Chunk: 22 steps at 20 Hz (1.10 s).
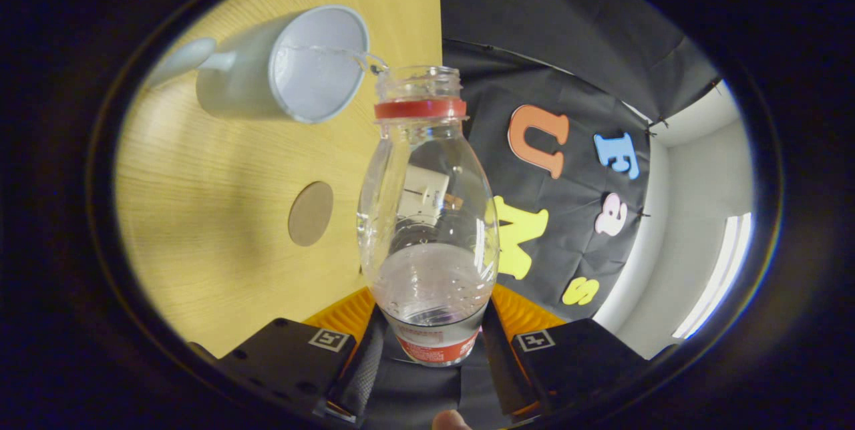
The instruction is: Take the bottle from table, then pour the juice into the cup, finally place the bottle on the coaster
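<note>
Clear glossy plastic bottle, matt cup, wood-grain table

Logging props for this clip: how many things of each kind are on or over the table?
Bottle, held between the gripper fingers, pouring: 1
Cup: 1
Coaster: 1
Total: 3

Around the 1 clear bottle there is 1 cup just beyond its open mouth and 1 round coaster beside it on the 1 wooden table. The 1 gripper has 2 fingers, 1 pressing each side of the bottle's base.
</note>
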Motion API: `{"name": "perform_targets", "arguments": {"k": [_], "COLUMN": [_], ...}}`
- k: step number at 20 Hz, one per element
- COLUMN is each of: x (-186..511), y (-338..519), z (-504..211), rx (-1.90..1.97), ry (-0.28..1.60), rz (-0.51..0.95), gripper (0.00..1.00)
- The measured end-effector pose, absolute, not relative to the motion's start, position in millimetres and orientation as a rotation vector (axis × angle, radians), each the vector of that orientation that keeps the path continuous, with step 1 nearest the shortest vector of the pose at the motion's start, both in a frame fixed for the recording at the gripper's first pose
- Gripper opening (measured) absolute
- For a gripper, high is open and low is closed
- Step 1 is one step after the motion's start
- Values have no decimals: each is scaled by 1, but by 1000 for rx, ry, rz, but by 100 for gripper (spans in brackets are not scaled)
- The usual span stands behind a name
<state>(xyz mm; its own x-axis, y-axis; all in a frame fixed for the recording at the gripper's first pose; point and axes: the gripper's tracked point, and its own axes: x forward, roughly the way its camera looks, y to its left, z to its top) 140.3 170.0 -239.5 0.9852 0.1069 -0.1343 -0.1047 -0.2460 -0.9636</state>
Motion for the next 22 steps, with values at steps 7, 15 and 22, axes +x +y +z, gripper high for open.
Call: {"name": "perform_targets", "arguments": {"k": [7, 15, 22], "x": [138, 141, 143], "y": [170, 173, 176], "z": [-232, -223, -214], "rx": [-1832, -1844, -1865], "ry": [-7, -21, -42], "rz": [188, 180, 164], "gripper": [76, 76, 76]}}
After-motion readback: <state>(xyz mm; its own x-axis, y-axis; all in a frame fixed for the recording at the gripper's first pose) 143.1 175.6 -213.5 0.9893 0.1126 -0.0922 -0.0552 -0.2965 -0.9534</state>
